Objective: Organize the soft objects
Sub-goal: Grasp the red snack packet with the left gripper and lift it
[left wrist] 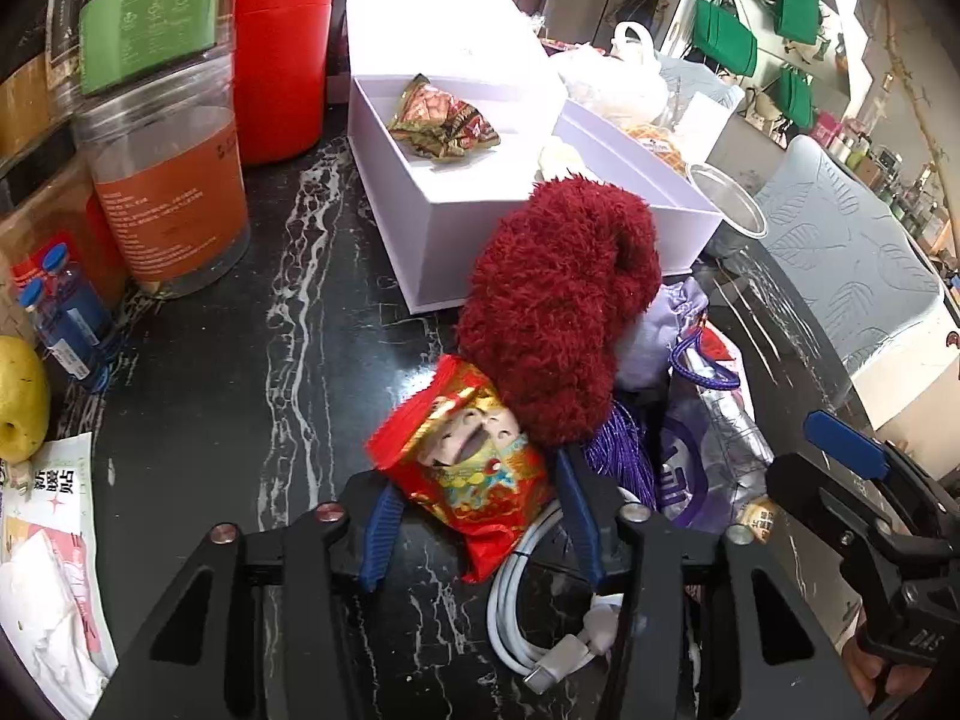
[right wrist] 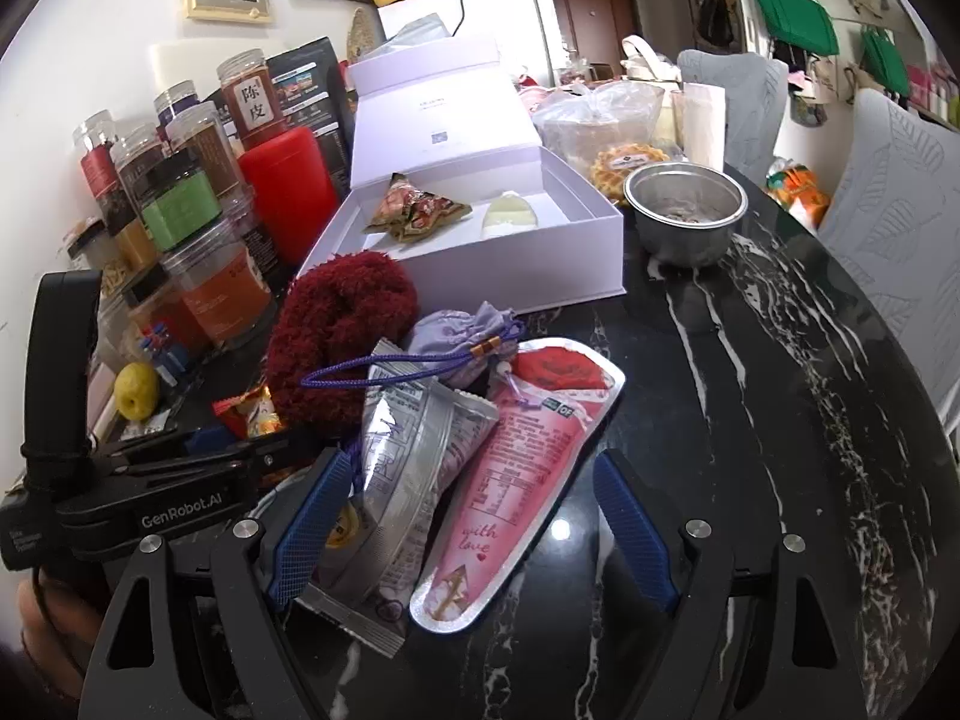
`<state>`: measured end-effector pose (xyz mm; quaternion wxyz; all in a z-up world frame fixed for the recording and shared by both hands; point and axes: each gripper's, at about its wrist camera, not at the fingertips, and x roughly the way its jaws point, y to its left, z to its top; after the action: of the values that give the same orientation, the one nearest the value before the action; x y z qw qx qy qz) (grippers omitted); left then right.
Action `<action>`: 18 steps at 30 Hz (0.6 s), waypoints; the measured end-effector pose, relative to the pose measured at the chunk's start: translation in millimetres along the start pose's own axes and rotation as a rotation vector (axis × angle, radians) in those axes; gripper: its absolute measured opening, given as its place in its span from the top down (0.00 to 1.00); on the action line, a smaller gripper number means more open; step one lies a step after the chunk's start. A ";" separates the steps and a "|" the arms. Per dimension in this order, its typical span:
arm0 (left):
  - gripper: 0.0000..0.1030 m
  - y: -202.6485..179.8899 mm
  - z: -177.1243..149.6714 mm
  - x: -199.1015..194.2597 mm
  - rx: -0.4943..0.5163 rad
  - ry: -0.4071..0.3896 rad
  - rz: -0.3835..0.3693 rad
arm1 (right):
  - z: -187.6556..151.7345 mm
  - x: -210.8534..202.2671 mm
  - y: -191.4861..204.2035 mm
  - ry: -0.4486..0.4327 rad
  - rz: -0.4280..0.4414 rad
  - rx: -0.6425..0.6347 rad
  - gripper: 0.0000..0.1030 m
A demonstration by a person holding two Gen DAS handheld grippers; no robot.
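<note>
My left gripper (left wrist: 474,522) is shut on a red and gold packet (left wrist: 474,468) printed with a face, its blue pads on either side of it. A fluffy dark red plush (left wrist: 558,306) lies over the packet's far end. Next to the plush sit a lilac drawstring pouch (right wrist: 462,336), a silver packet (right wrist: 408,468) and a pink "with love" pouch (right wrist: 522,468). My right gripper (right wrist: 474,528) stands open around the silver and pink packets; its right pad is clear of the pink one. Behind them an open white box (right wrist: 510,276) holds a crinkled snack packet (right wrist: 414,210) and a pale round piece (right wrist: 510,219).
Jars (left wrist: 168,180) and a red canister (left wrist: 282,66) line the left of the black marble table (left wrist: 240,360). A steel bowl (right wrist: 684,210) stands right of the box. A white cable (left wrist: 540,618) lies under my left gripper. A yellow pear (right wrist: 138,390) and grey chairs (right wrist: 888,210) border the table.
</note>
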<state>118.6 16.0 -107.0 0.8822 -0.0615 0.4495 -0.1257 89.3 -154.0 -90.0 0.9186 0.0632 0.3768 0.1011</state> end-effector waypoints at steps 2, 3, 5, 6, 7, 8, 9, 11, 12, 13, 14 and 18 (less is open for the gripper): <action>0.59 0.0 -0.8 -4.7 0.006 -0.018 0.001 | 0.2 1.4 0.6 0.001 0.004 0.000 0.19; 0.59 -0.2 -1.2 -6.1 0.013 -0.023 0.001 | 0.1 2.5 0.8 0.004 0.007 0.001 0.19; 0.59 1.2 -2.0 -7.9 0.018 -0.017 -0.002 | 0.0 4.4 1.7 0.011 0.012 0.001 0.21; 0.59 2.5 -2.2 -8.9 0.018 -0.013 -0.004 | -0.2 5.5 2.5 0.014 0.017 0.000 0.21; 0.59 4.4 -2.6 -10.5 0.014 -0.008 -0.007 | -0.2 6.2 3.5 0.016 0.023 -0.002 0.21; 0.59 6.2 -3.3 -12.6 0.010 -0.003 -0.008 | -0.5 6.8 4.0 0.017 0.028 -0.002 0.22; 0.60 7.3 -4.3 -15.0 0.010 0.000 -0.008 | -0.9 7.7 5.0 0.019 0.036 -0.004 0.22; 0.60 7.6 -6.8 -20.3 0.017 -0.002 -0.003 | -1.4 10.2 7.0 0.026 0.043 -0.008 0.26; 0.60 7.7 -7.8 -23.4 0.023 -0.003 0.003 | -1.6 11.4 7.7 0.031 0.044 -0.009 0.27; 0.60 8.0 -8.5 -25.0 0.026 -0.003 0.007 | -1.8 12.1 8.2 0.032 0.051 -0.008 0.29; 0.60 8.7 -9.3 -26.9 0.028 -0.004 0.012 | -1.9 12.4 8.6 0.034 0.058 -0.007 0.30; 0.60 15.9 -14.1 -34.2 0.021 0.005 0.031 | -2.5 13.9 12.3 0.037 0.070 -0.017 0.35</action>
<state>90.6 40.8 -92.3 0.8835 -0.0450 0.4514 -0.1168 95.5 -138.6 -98.9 0.9079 0.0667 0.3903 0.1377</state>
